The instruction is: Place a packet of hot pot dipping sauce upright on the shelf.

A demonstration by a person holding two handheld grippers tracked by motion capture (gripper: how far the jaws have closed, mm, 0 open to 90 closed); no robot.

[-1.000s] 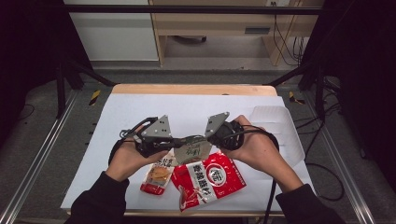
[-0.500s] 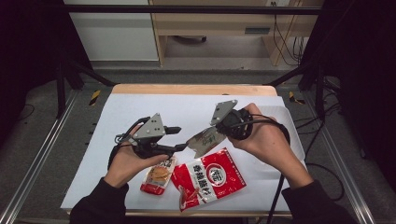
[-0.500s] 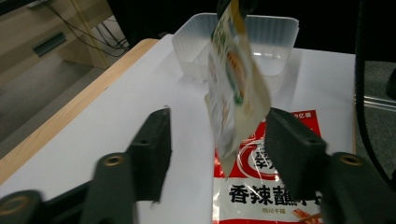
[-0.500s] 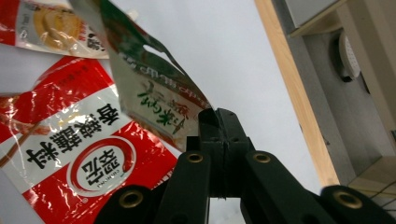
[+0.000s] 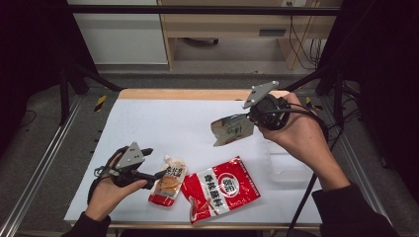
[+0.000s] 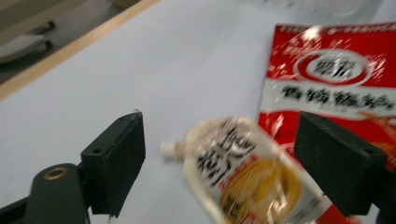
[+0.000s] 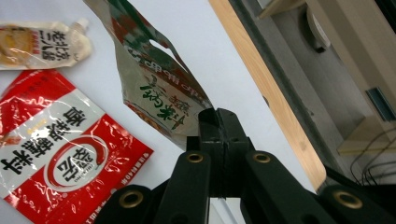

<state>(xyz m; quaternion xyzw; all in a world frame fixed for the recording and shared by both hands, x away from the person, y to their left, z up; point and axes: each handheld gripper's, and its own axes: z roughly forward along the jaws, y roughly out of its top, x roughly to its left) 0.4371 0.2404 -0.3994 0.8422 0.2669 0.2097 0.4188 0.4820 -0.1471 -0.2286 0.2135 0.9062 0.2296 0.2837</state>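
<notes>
right tool (image 5: 249,118) clamping green pouch (image 5: 231,130), above table (image 5: 163,118)

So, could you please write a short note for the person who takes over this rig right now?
Right gripper: shut on the silver-green foil packet, held in the air above the white table.
Left gripper: open, jaws on either side of the small spouted cream pouch, not closed on it.
The large red plastic bag lies flat beside the pouch.
Done: packet lifted. Left: its destination is unknown; pouch and bag not picked up.
</notes>
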